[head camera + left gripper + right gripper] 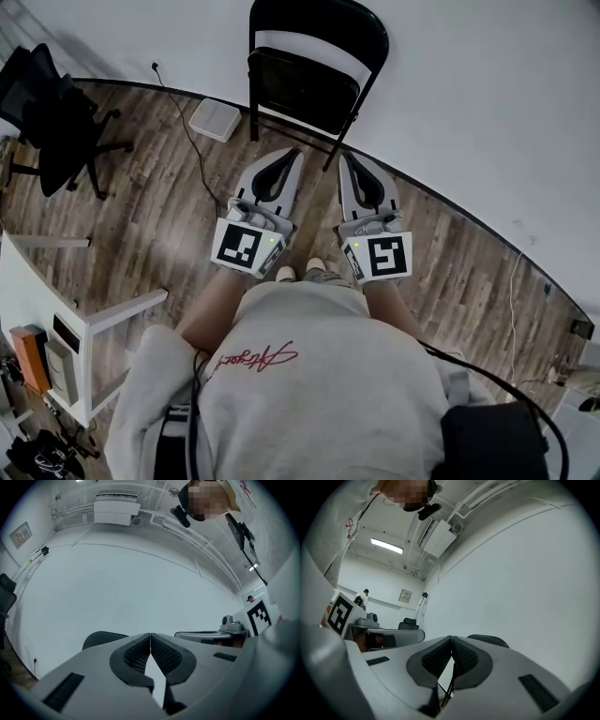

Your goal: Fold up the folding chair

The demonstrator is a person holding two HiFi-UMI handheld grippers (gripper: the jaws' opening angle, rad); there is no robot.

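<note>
"Black steel and a black seat panel: where is the folding chair [305,89] found?"

"At the top centre of the head view, on the wood floor [169,187] against the white wall [469,94]. It appears to be folded nearly flat already, though whether the backrest touches the wall cannot be told."

"How is it oriented?"

"Its long axis is judged upright, from the feet on the floor to the backrest near the frame's top edge. The seat face is turned toward the lower frame."

"And the tools?"

"The left tool [292,155] and the right tool [349,159] are held side by side just below the chair, apart from it. Both pairs of jaws are pressed together with nothing between them."

"What could go wrong?"

"A narrow footprint is left by a flat fold, so the feet could slide on the smooth floor and the chair could drop. A nudge from either tool could tip it sideways toward the cable [183,122] at upper left."
</note>
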